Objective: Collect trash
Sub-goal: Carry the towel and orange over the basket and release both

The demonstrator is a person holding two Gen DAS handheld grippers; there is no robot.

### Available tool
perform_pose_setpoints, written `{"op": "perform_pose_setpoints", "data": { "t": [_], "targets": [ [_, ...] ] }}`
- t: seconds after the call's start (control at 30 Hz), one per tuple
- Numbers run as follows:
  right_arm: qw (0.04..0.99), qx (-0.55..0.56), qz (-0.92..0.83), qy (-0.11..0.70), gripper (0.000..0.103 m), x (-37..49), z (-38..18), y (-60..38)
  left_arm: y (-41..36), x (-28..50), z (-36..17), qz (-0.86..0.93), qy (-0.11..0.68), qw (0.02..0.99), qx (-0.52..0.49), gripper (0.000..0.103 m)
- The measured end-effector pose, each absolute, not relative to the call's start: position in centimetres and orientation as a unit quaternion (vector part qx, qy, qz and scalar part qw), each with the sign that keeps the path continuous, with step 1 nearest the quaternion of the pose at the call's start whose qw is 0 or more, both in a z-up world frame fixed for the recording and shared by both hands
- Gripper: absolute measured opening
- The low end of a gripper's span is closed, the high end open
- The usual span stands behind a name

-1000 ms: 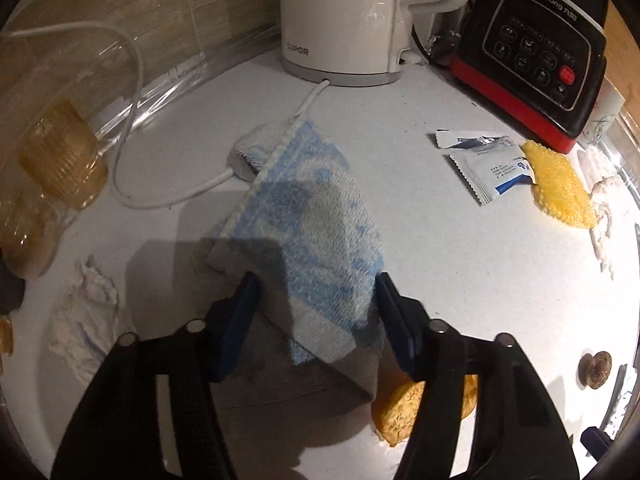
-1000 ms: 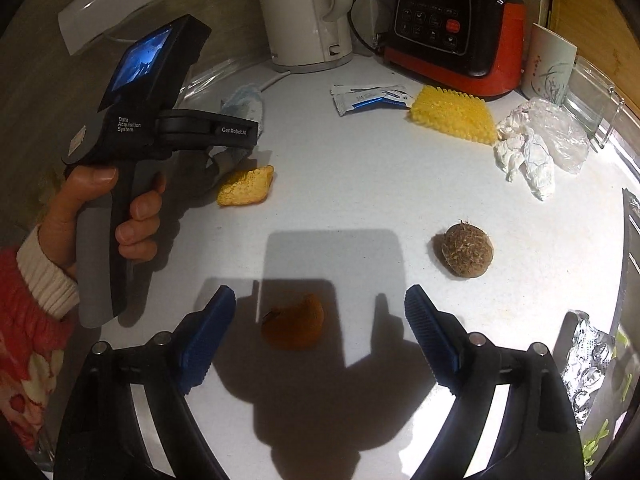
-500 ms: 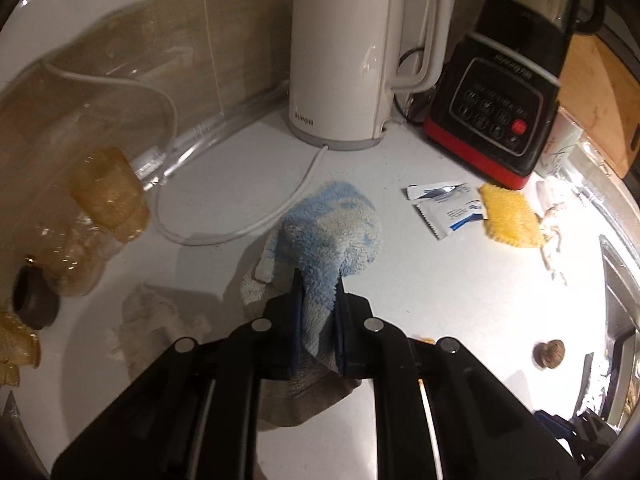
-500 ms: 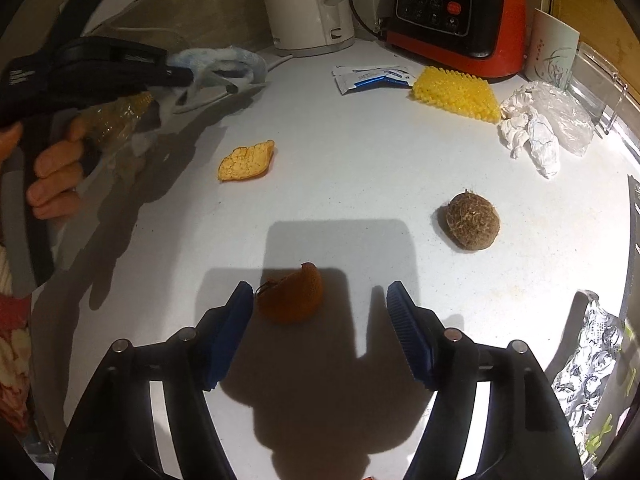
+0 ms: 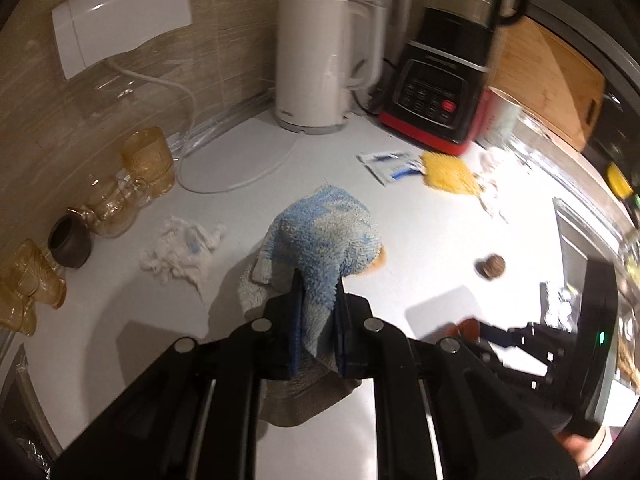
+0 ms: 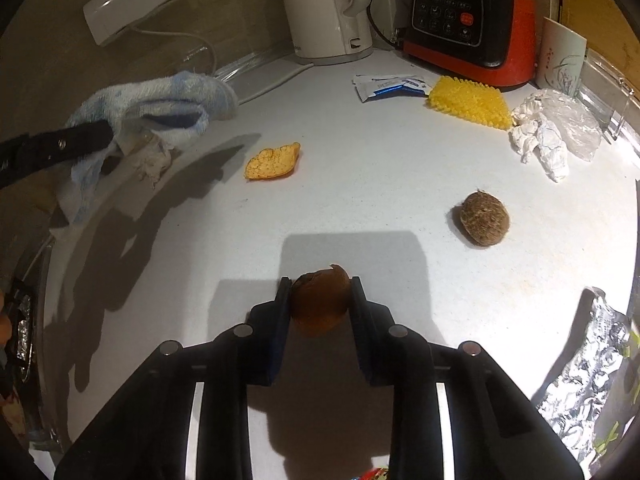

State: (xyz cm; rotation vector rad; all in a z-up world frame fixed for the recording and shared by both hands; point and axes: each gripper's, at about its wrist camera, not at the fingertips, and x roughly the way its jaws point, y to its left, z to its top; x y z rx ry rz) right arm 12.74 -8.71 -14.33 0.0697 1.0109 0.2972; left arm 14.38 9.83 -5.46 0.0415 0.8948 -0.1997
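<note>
- Two pads of the right gripper (image 6: pixel 319 294) had just been closing and met the brown peel scrap (image 6: pixel 319 305) dead centre (flanks pinched).
- Left gripper (image 5: pixel 316 312), shut, held the blue cloth (image 5: pixel 324 236) hanging above the countertop (image 6: pixel 380 184).
- Orange peel (image 6: pixel 273 161) lay beyond, nearer the left hand; the fuzzy ball (image 6: pixel 484 218) to the right.

We can read one brand only: "Joyoung", with a short model code too small to make out, printed in pale letters along the top of the control panel of the black and red blender base (image 6: pixel 464 20) at the counter's back edge. The small mark low on the white kettle (image 5: pixel 316 64) beside it is too blurred to read. The print on the blue and white sachets (image 6: pixel 390 85) is too small to read.
</note>
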Motion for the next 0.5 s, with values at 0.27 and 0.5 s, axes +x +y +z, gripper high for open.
{"op": "perform_pose_setpoints", "data": {
  "t": [0.27, 0.5],
  "targets": [
    [0.881, 0.024, 0.107, 0.461, 0.029, 3.3, -10.3, -15.2, 3.5, 3.4, -5.3, -0.193, 0.458, 0.866, 0.049, 0.012],
    [0.886, 0.044, 0.064, 0.458, 0.029, -6.1, -8.8, -22.4, -2.9, -5.7, -7.5, -0.253, 0.496, 0.828, 0.070, 0.012]
  ]
}}
